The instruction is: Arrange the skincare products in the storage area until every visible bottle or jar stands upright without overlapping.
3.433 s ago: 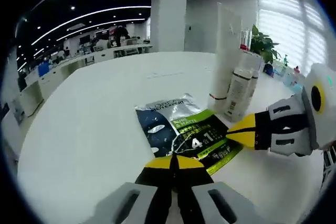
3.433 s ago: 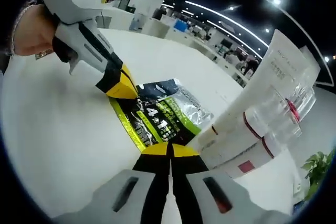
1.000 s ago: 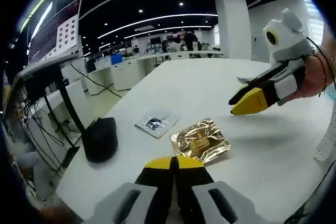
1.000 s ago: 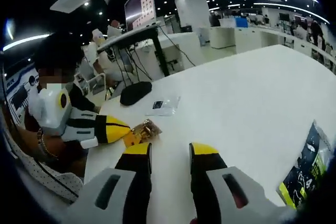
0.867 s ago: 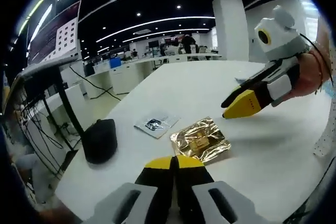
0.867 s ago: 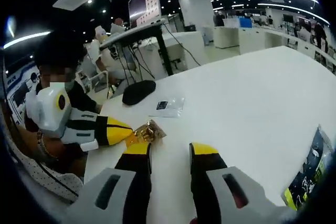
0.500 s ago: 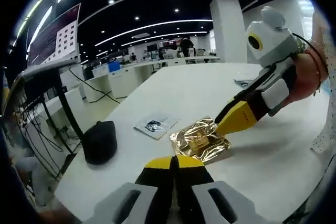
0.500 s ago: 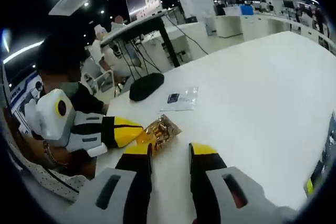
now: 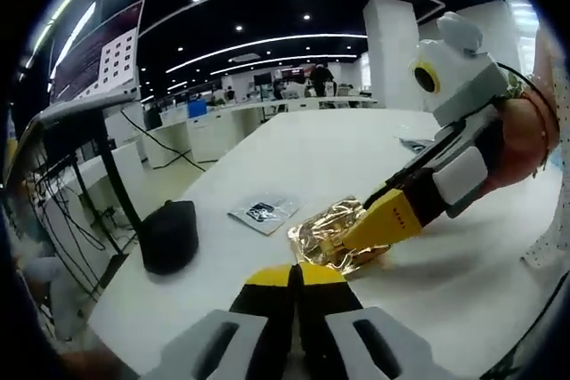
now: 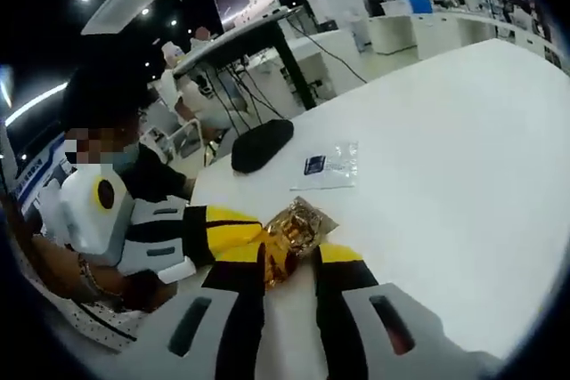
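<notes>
gold packet point(image 10: 298, 230) on worktop point(image 10: 445, 149), between right tongs point(image 10: 289, 260), parted around it | left tongs point(image 9: 298, 275) clenched, just near it

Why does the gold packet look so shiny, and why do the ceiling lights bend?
In the left gripper view the crinkled gold packet throws back the ceiling lights as bright glints, and the fisheye lens bows the light strips into arcs. In the right gripper view the packet glints between the right tool's jaws.
</notes>
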Demonstrator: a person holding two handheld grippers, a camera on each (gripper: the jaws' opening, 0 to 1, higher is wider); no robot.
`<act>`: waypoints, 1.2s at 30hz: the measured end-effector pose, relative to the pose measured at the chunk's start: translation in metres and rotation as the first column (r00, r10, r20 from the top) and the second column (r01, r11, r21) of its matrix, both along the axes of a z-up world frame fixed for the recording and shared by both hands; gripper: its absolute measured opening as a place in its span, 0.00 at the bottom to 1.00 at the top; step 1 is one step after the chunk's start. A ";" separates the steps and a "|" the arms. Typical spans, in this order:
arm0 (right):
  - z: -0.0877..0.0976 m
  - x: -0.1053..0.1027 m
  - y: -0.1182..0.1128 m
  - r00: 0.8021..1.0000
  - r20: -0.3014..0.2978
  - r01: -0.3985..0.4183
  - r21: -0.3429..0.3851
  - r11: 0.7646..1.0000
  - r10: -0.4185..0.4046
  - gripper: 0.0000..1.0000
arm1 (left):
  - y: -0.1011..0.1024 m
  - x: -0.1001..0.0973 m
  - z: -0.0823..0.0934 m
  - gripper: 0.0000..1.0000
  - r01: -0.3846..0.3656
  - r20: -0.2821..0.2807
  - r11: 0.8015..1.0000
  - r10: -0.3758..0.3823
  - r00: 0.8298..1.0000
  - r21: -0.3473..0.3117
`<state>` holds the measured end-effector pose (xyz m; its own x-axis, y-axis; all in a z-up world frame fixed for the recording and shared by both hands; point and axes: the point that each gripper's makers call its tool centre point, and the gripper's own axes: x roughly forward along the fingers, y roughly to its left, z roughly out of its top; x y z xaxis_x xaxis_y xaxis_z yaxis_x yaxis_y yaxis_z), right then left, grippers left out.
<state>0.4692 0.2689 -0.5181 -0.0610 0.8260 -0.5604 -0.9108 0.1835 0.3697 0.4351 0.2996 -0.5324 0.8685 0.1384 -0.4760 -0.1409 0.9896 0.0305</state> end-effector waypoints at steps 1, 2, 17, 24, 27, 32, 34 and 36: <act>0.001 0.000 0.001 1.000 0.001 0.004 0.001 1.000 -0.004 0.19 | -0.004 0.001 0.001 0.00 0.018 0.001 1.000 -0.018 1.000 0.002; 0.001 0.000 0.002 1.000 0.001 0.007 0.003 1.000 -0.007 0.19 | -0.005 0.000 0.000 0.00 0.013 -0.006 1.000 -0.013 1.000 0.005; 0.010 0.007 -0.001 0.999 -0.019 0.038 0.046 0.998 -0.037 0.03 | -0.008 0.000 0.004 0.00 0.067 -0.045 0.996 -0.064 0.997 0.066; 0.020 0.000 -0.006 0.998 0.042 -0.040 0.059 0.997 0.037 0.00 | -0.014 0.002 0.005 0.01 0.102 -0.056 0.994 -0.100 0.993 0.044; 0.025 0.008 -0.015 0.998 0.056 -0.024 0.072 0.997 0.020 0.00 | -0.018 0.001 0.007 0.02 0.095 -0.069 0.995 -0.096 0.993 -0.010; 0.037 0.018 -0.035 0.998 0.061 -0.014 0.094 0.995 0.008 0.00 | -0.035 0.009 0.027 0.07 0.102 0.027 0.972 -0.098 0.995 -0.211; 0.042 0.019 -0.044 0.998 0.054 -0.020 0.110 0.994 0.014 0.00 | -0.042 0.013 0.032 0.15 0.131 0.041 0.957 -0.124 0.991 -0.259; 0.047 0.021 -0.051 0.999 0.053 -0.013 0.125 0.992 0.006 0.00 | -0.046 0.015 0.034 0.15 0.152 0.049 0.953 -0.144 0.988 -0.261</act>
